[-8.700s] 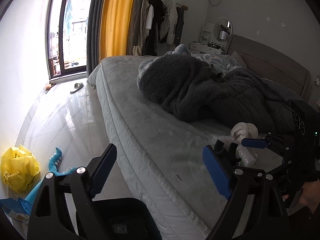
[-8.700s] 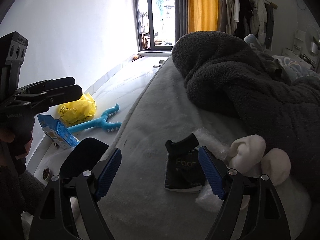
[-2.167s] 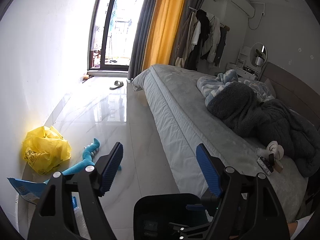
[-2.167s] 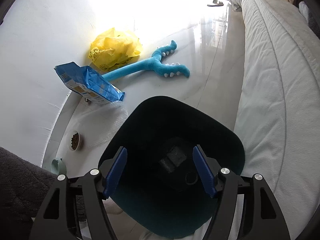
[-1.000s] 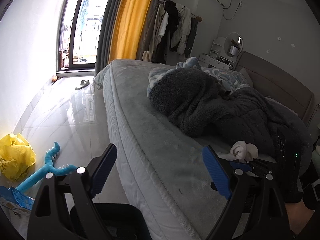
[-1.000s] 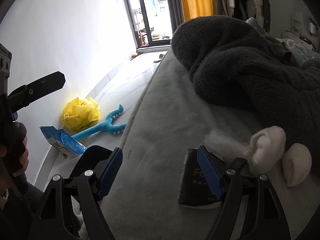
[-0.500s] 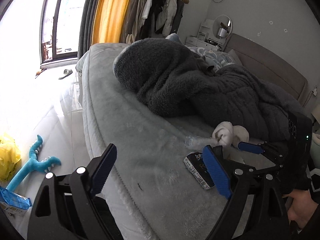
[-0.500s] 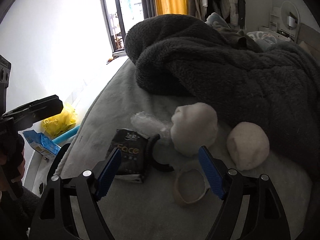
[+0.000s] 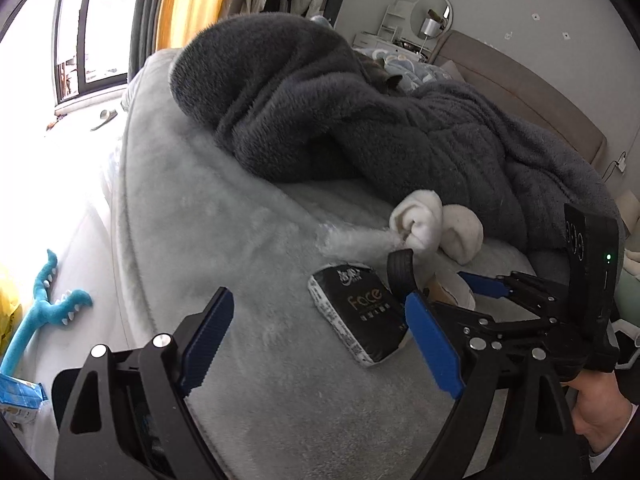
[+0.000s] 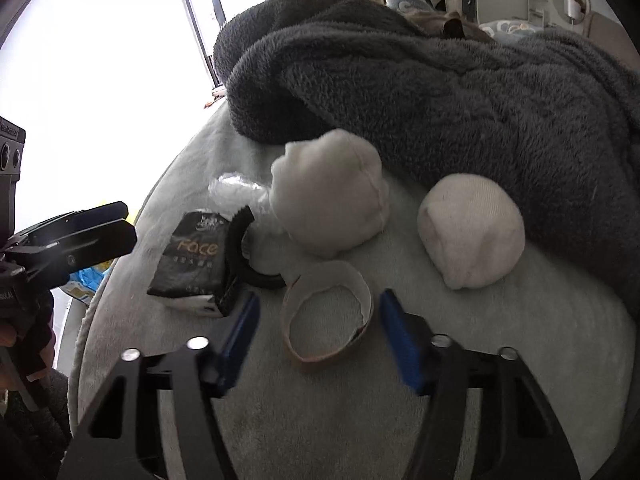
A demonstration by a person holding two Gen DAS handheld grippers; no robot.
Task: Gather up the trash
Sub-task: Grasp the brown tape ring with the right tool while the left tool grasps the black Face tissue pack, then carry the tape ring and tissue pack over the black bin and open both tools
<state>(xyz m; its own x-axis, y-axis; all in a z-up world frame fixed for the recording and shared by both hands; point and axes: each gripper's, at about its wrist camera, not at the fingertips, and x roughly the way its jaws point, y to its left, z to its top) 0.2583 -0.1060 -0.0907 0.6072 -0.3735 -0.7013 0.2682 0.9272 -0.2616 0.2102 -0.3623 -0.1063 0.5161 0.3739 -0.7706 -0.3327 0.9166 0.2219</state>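
On the grey bed [image 10: 500, 340] lies a flattened cardboard tape ring [image 10: 326, 316]. My right gripper [image 10: 320, 336] straddles it with its jaws closing, and the pads are still clear of the ring. To the left are a black "Face" tissue pack [image 10: 192, 256] [image 9: 360, 312], a black band [image 10: 240, 248] and crumpled clear plastic [image 10: 236, 192]. Behind them sit two white sock balls [image 10: 332, 196] [image 10: 472, 232]. My left gripper [image 9: 320, 340] hangs open and empty over the bed, with the tissue pack just beyond its right finger.
A dark grey fleece blanket [image 9: 340, 120] is heaped behind the pile. The floor on the left holds a blue toy [image 9: 44, 308], a blue packet [image 9: 16, 396] and a yellow bag [image 9: 8, 312]. A person's hand [image 9: 596, 412] holds the right gripper.
Both grippers came forward and down toward the pile on the bed. The right jaws narrowed around the cardboard ring. The left jaws kept their width.
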